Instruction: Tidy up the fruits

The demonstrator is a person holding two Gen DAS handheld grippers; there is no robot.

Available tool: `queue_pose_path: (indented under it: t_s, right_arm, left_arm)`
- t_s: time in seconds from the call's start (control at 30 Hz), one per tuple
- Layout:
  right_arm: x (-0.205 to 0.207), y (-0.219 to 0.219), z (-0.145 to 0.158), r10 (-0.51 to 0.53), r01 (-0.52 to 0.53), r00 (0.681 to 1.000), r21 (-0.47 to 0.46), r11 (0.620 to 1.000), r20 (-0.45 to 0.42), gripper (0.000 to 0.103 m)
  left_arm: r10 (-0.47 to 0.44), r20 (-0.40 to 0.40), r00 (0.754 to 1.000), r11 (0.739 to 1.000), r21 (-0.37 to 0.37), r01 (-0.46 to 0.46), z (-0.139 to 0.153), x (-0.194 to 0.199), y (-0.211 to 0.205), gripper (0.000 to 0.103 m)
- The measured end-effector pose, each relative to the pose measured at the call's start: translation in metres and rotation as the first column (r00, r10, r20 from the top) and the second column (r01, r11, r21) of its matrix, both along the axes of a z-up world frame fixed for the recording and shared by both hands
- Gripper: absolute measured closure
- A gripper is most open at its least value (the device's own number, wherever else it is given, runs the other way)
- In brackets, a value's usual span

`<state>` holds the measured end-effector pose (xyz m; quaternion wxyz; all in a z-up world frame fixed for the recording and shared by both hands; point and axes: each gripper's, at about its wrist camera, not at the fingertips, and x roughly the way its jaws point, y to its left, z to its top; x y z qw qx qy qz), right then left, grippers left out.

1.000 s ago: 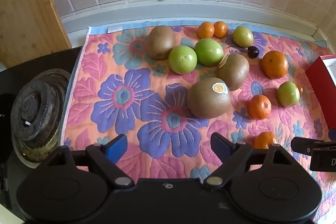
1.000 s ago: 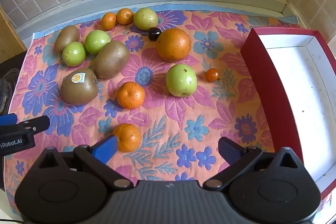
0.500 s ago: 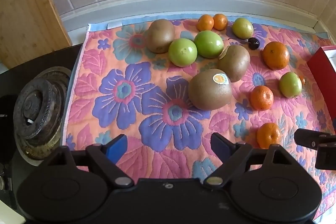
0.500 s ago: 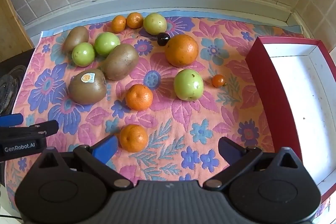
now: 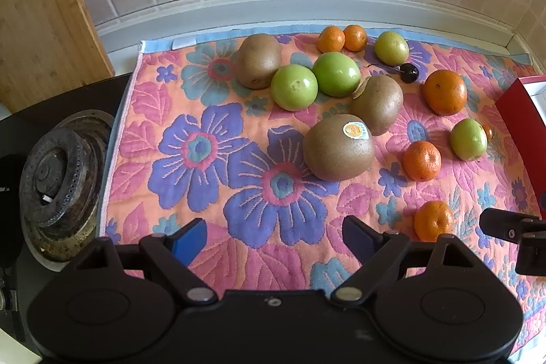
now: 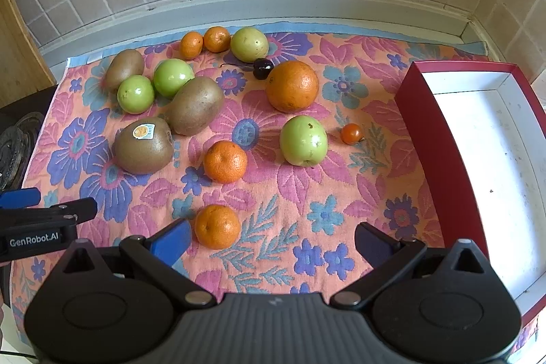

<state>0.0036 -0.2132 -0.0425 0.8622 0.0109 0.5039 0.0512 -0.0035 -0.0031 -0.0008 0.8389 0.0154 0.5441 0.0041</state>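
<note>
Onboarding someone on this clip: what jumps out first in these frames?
The loud floral cloth strewn with loose fruit: kiwis on its left, including a stickered kiwi, green apples, small mandarins, and a big orange near the middle. On the right sits an open red box with a bare white inside. Both the left gripper and the right gripper are open above the cloth's near edge, holding nothing.
</note>
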Motion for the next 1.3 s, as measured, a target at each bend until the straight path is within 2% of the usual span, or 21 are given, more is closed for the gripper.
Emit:
queue_pose_path:
  t_s: [1.3]
  right_arm:
    - [-0.011,-0.001,0.004,0.017,-0.016,0.999,-0.007,1.000,0.030,0.000]
  left_arm:
    - [0.014,0.010,1.000,1.000,-0.018,-0.014,0.002,0.000,0.009,0.001]
